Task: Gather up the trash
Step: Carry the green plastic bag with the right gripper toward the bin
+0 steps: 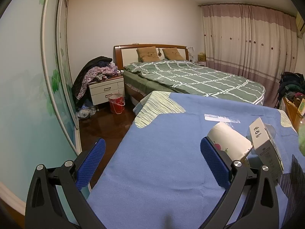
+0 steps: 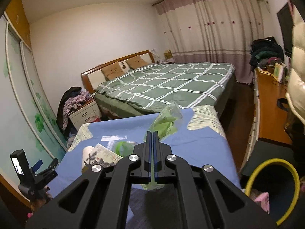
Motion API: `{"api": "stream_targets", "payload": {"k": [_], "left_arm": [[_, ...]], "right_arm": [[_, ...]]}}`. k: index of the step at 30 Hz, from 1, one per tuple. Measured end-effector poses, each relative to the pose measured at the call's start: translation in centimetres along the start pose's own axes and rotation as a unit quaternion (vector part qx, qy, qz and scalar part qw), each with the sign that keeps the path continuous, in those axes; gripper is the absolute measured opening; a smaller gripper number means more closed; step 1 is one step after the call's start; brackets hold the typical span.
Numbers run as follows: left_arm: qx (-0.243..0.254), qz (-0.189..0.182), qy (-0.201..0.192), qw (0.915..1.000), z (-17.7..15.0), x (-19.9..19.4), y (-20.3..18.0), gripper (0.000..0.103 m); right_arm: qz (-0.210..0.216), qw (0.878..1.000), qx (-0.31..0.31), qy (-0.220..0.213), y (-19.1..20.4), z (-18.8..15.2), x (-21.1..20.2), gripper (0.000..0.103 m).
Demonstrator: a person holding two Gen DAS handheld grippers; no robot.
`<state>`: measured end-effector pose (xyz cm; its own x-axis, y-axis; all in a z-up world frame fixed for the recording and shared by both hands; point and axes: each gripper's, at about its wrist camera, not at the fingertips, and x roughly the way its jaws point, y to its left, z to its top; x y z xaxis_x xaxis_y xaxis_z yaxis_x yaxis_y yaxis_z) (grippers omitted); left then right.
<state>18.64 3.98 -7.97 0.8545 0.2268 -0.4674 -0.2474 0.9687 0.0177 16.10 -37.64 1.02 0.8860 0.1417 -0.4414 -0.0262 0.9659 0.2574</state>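
Note:
My right gripper (image 2: 152,134) is shut on a thin green plastic wrapper (image 2: 165,122), which sticks up past the fingertips above the blue-covered table (image 2: 200,145). On the cloth to its left lie a white paper cup (image 2: 87,154) on its side, a printed carton (image 2: 105,155) and another green wrapper (image 2: 124,147). A round bin with a yellow rim (image 2: 270,190) stands low at the right. In the left wrist view my left gripper (image 1: 152,152) hangs open over the table's near left corner, with the cup (image 1: 228,143) and the carton (image 1: 266,147) just right of its right pad.
Beyond the table are a bed with a green checked quilt (image 1: 200,76), a white nightstand (image 1: 106,91) piled with clothes and a red bucket (image 1: 116,103). A wooden desk (image 2: 270,103) runs along the right. A white padded sleeve (image 2: 297,76) fills the right edge.

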Motion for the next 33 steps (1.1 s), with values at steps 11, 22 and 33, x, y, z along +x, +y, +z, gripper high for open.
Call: {"api": "stream_targets", "payload": {"k": [11,22,33], "left_arm": [[0.005,-0.006,0.002,1.0,-0.1,-0.1,-0.1,0.098],[0.007,-0.003,0.005,1.0,-0.2,0.1,-0.2,0.098],[0.014,-0.006,0.007,0.9999,-0.4,0.4,-0.4,0.098]], "right_arm": [[-0.124,0.991,0.04,-0.026,-7.9,-2.7,-7.5,0.001],[-0.238,0.968,0.084,-0.005,-15.7,-5.5,-8.7,0.002],[-0.271,0.957,0.106,0.012,-18.1,-7.1,-6.5,0.018]]}}
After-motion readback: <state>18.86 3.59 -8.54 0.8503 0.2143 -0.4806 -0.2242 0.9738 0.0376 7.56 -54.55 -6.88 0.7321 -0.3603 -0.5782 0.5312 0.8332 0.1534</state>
